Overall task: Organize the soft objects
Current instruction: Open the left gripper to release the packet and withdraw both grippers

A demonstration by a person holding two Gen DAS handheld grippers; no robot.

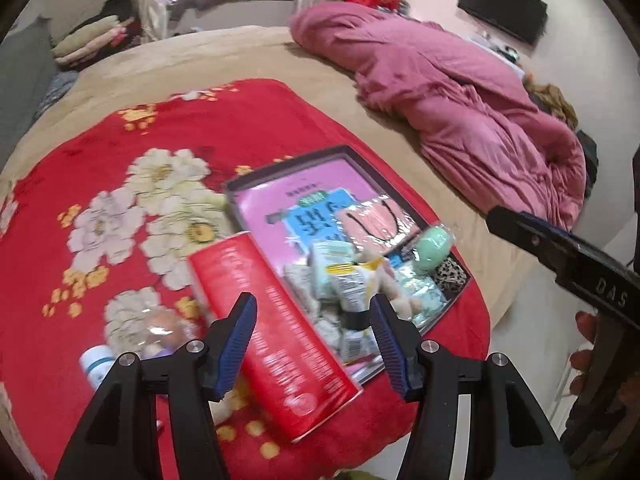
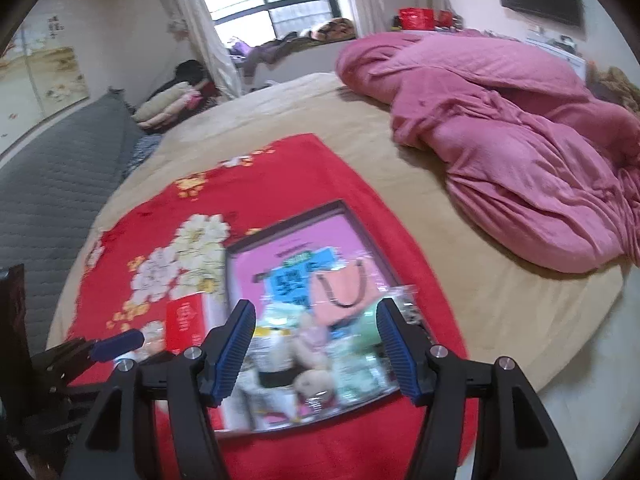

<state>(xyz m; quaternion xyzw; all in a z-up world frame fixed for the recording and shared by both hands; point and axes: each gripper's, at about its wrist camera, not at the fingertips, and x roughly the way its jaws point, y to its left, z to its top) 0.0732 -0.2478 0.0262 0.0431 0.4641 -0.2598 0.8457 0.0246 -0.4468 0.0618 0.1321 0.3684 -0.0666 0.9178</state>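
A shallow dark-rimmed box (image 1: 288, 168) with a pink lining lies on a red flowered blanket (image 1: 80, 160). Its near end holds several soft items: a green puff (image 1: 434, 250), a small pink bag (image 1: 376, 222), wrapped packets (image 1: 348, 284) and a plush toy (image 2: 308, 376). A red box lid (image 1: 276, 328) leans against the box's left side. My left gripper (image 1: 314, 344) is open and empty above the lid. My right gripper (image 2: 316, 350) is open and empty above the items; it also shows in the left wrist view (image 1: 560, 248).
The blanket lies on a tan bed (image 2: 400, 152) with a bunched pink duvet (image 2: 520, 152) at the far right. A small white bottle (image 1: 96, 364) and a wrapped toy (image 1: 160, 332) lie left of the lid. A grey mattress (image 2: 52, 184) stands left.
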